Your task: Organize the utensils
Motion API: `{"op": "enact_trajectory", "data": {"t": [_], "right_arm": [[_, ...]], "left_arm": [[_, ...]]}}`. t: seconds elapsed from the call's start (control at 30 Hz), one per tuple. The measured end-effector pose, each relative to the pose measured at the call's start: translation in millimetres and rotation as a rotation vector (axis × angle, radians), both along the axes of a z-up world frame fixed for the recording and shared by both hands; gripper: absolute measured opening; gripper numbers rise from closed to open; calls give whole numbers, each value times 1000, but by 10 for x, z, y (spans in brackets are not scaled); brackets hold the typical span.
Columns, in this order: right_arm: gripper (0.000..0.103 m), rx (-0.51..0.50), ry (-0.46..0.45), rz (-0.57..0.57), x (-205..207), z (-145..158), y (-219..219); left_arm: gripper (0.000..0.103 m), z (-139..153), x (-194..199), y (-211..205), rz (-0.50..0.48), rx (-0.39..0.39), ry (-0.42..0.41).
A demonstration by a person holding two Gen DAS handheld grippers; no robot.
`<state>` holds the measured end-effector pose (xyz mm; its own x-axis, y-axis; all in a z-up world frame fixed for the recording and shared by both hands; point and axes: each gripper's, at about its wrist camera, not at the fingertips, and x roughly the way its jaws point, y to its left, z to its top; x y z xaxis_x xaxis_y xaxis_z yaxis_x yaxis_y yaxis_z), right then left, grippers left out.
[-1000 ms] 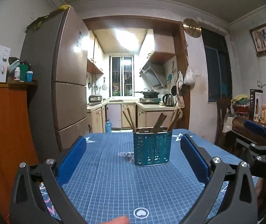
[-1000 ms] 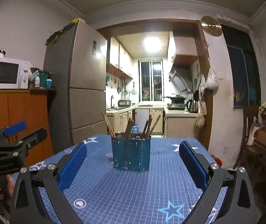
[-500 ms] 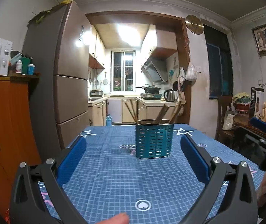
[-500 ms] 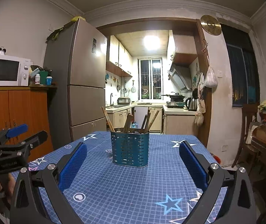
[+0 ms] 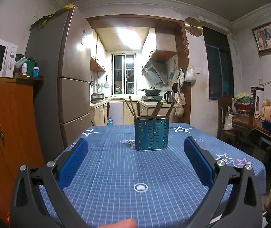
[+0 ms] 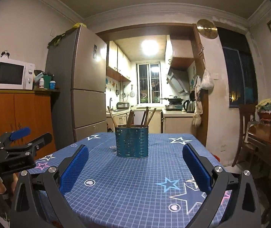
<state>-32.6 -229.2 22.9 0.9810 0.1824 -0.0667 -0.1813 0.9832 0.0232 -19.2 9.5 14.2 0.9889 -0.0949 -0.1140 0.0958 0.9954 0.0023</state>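
While both grippers hang over the table — left gripper fingers wide apart, empty | right gripper fingers wide apart, empty | blue holder with chopsticks stands mid-table, ahead of both

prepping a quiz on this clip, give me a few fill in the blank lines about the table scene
1. The teal utensil holder stands upright on a ____ checked tablecloth.
2. The sticks in the holder are wooden ____.
3. The left gripper and the right gripper each have their jaws ____.

Missing words: blue; chopsticks; open
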Motion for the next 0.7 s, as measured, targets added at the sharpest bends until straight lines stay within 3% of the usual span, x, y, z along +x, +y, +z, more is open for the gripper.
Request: {"op": "enact_trajectory", "data": {"t": [0.33,0.7], "right_arm": [[98,-11,-5,-19,-316,-50,-37],[98,-16,-11,-15,-416,-66,-36]], "left_arm": [[98,-49,-305,-81,-19,4,-7],[97,-145,-379,-127,18,4,2]]}}
